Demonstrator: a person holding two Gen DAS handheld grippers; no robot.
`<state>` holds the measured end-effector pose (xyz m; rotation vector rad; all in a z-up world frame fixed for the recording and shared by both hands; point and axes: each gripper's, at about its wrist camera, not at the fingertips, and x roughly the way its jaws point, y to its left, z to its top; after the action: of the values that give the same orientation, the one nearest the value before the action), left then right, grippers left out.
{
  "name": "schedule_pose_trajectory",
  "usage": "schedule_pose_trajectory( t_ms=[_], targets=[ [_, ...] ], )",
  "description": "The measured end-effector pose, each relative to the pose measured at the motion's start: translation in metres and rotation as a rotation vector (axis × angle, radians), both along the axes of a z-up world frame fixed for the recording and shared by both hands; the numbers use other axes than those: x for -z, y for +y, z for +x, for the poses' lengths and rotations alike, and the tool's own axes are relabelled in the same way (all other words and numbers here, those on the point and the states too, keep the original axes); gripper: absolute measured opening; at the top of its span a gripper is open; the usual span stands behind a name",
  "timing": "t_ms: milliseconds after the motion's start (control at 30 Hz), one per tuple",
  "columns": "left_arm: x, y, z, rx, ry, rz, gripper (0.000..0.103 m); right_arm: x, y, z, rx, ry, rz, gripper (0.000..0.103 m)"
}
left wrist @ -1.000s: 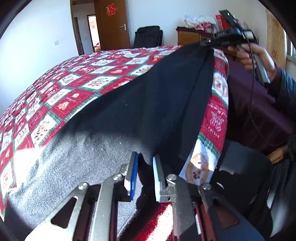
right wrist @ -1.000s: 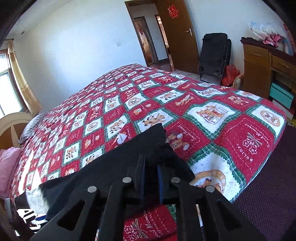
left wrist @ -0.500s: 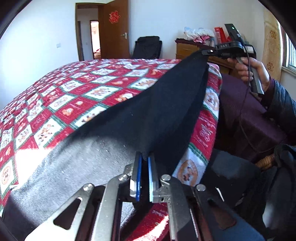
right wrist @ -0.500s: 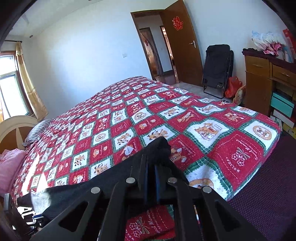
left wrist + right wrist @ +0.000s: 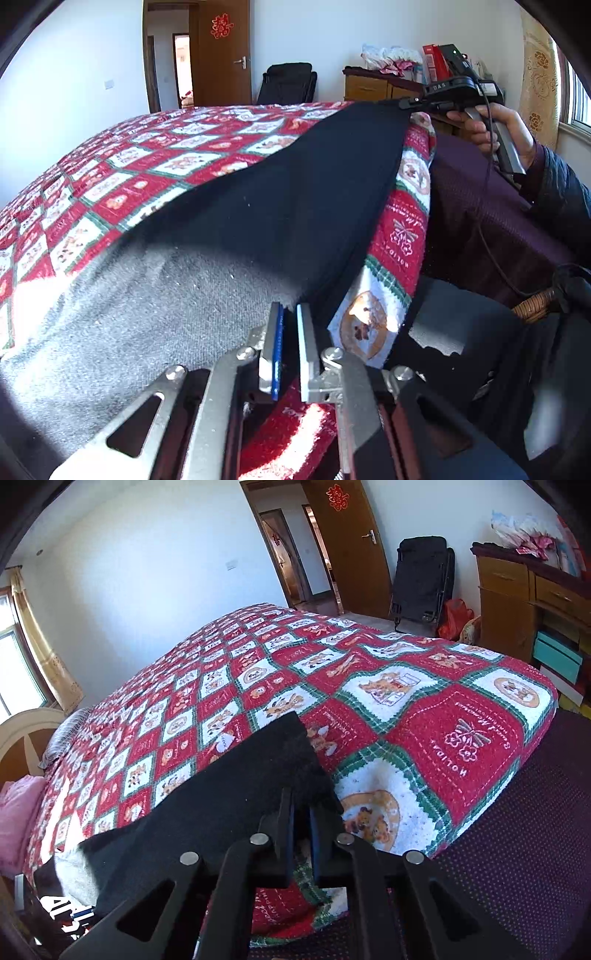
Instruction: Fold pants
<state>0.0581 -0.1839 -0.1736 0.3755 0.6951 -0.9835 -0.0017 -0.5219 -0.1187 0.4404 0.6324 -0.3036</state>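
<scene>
**Pants pinched at both ends, lifting for the first fold**

Pants (image 5: 280, 192) are hanging stretched between the two grippers, along the near edge of the bed (image 5: 369, 686). Just ahead of its fingertips, the left gripper (image 5: 290, 325) is pinching the grey, sunlit end of the fabric, its pads nearly together. Far ahead and to its right, the right gripper (image 5: 410, 105) is clamping the other end, raised above the quilt; in its own view its fingers (image 5: 286, 812) are pressing together on the black cloth.

Judging by this, the lengthwise fold is in hand: the next move is likely calling for both grippers travelling forward together, keeping the cloth taut, then laying it down.

Beyond both grippers the quilt is offering wide flat room. To the right gripper's right the mattress edge is dropping away toward a wooden dresser (image 5: 517, 602).
</scene>
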Motion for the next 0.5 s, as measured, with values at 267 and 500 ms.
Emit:
schedule_pose_trajectory(
  t_ms=[267,500],
  targets=[
    [-0.011,0.014,-0.002,-0.064,-0.048,-0.047,0.056,-0.023,0.002,0.017,0.023,-0.048,-0.072,0.034],
    [-0.008,0.020,0.008,-0.118,-0.039,-0.043,0.064,-0.011,-0.006,0.086,-0.090,0.124,-0.041,0.034]
  ],
)
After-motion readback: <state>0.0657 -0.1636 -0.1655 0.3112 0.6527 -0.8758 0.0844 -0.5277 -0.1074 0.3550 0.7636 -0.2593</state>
